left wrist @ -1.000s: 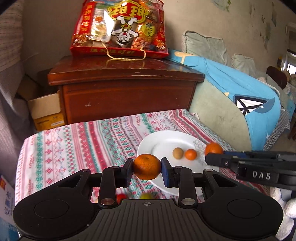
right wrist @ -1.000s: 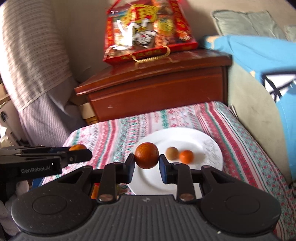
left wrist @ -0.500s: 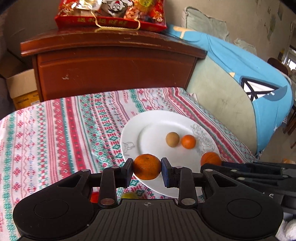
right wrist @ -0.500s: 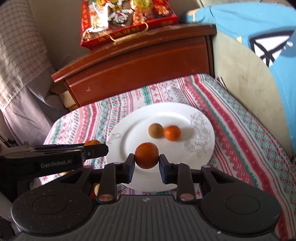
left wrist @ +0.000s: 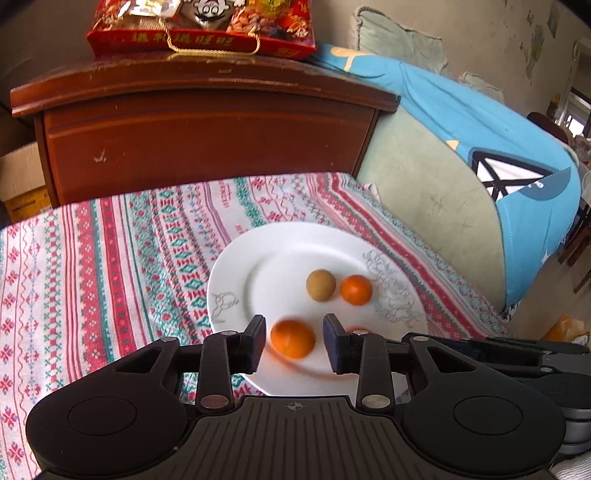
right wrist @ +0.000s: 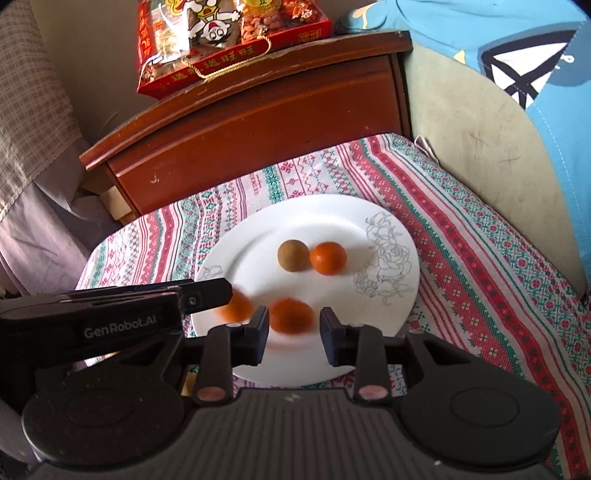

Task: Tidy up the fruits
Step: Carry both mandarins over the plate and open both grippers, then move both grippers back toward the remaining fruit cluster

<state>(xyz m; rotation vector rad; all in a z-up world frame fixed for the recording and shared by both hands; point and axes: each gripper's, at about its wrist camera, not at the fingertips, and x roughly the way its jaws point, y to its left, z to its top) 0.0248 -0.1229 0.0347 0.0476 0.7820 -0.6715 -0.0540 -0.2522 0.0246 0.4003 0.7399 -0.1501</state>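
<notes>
A white plate [left wrist: 229, 280] lies on the striped cloth with a brown round fruit [left wrist: 320, 285] and a small orange [left wrist: 356, 290] on it. My left gripper [left wrist: 294, 341] hangs low over the plate's near part. Its jaws are opening, and a blurred orange [left wrist: 293, 339] sits loose between them, clear of both pads. In the right wrist view my right gripper [right wrist: 294, 328] is opening too, with another blurred orange [right wrist: 291, 316] free in the gap over the plate [right wrist: 369, 206]. The left gripper [right wrist: 207, 295] reaches in from the left beside its orange [right wrist: 238, 304].
A dark wooden cabinet [left wrist: 207, 125] stands behind the table with a red snack bag [left wrist: 199, 26] on top. A sofa with a blue cover [left wrist: 480, 147] runs along the right. The striped tablecloth [left wrist: 92, 258] spreads left of the plate.
Both grippers came down over the plate's near part and their jaws parted. Each orange, gripped before, now sits loose and blurred between the pads.
</notes>
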